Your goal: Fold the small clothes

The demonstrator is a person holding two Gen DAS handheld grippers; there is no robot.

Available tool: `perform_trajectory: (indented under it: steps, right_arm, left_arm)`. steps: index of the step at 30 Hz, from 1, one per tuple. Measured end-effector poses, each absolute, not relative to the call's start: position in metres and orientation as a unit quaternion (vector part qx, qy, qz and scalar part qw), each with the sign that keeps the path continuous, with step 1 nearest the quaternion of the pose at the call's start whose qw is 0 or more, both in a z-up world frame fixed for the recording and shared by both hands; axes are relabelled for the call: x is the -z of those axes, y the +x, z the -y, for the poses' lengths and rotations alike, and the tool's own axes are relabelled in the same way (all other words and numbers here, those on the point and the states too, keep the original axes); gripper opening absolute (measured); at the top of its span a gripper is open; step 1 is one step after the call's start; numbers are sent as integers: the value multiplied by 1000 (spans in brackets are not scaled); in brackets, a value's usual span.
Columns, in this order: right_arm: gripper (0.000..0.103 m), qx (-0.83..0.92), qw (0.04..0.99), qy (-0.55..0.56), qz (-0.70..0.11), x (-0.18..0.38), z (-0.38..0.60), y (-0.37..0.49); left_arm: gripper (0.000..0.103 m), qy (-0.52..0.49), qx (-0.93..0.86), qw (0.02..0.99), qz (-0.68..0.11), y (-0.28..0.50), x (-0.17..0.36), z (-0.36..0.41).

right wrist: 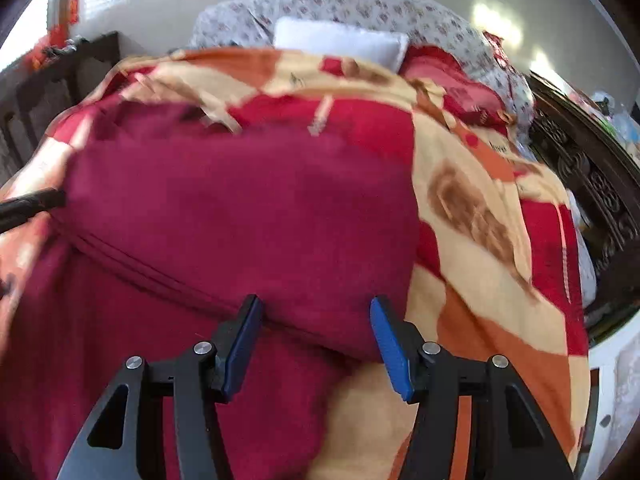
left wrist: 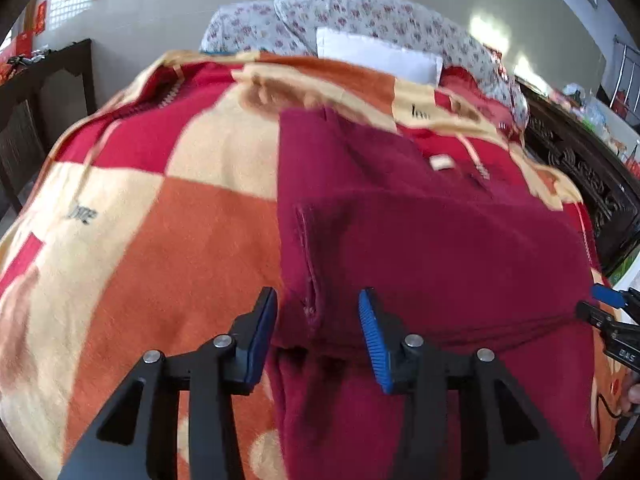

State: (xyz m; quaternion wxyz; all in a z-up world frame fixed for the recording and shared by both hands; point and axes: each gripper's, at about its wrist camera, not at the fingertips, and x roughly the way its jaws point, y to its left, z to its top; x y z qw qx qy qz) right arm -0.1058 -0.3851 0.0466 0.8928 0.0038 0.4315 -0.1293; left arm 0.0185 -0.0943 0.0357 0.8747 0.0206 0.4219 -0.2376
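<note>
Garment, maroon, spread on checked blanket; your left gripper wide, seam between fingers; your right gripper wide, folded edge between fingers.

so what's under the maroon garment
The maroon garment lies on a checked fleece blanket of red, orange and cream squares, which shows on both sides of it. What lies beneath the blanket is covered.
</note>
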Motion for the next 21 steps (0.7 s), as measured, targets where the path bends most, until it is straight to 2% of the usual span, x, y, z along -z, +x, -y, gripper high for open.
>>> perform_trajectory:
  steps: [2,6,7,9,11,21]
  right_arm:
    - [61,130,895,12,-427,-49,386,-108]
    - [62,118,896,47,-425,-65,385,-128]
    - [65,110,897,67,-423,-67,386,-134]
    - [78,77,896,131,-418,-69,390,-158]
    - [80,44,886,178,-427,-64,388,-184]
    - [80,26,836,239,-493,-38,375,-294]
  left_arm:
    - [49,37,228,877,-421,18,-28,98]
    - [52,31,227,875,-427,13,-33,90]
    - [58,25,230,872,-431,10,-36,85]
    - [67,13,236,869,-435,1,-41,73]
    - [75,5,245,865,-437,-15,-44,58]
    - [79,-16,267,818,-508,-94,-26,-10]
